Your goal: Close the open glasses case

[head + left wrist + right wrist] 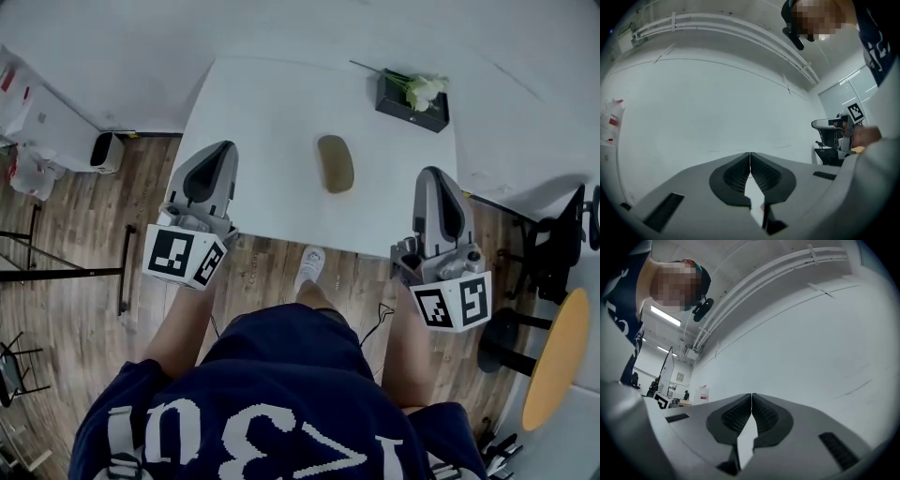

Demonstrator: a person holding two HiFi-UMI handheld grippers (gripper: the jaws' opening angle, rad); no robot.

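Centrally on the white surface point(272, 103) lies the olive glasses case point(335, 163), looking closed, well apart from both grippers. The left gripper point(225, 147) hangs over the near left edge and the right gripper point(431, 172) over the near right, each with jaws pressed together on nothing. A black box point(398, 101) holding a white flower point(427, 90) sits far right

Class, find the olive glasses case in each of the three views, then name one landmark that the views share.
Head view: the glasses case lies near the middle of the white table.
Left gripper view: not in it.
Right gripper view: not in it.
Shared landmark: the person's dark blue shirt, at the bottom of the head view, top right in the left gripper view, upper left in the right gripper view.
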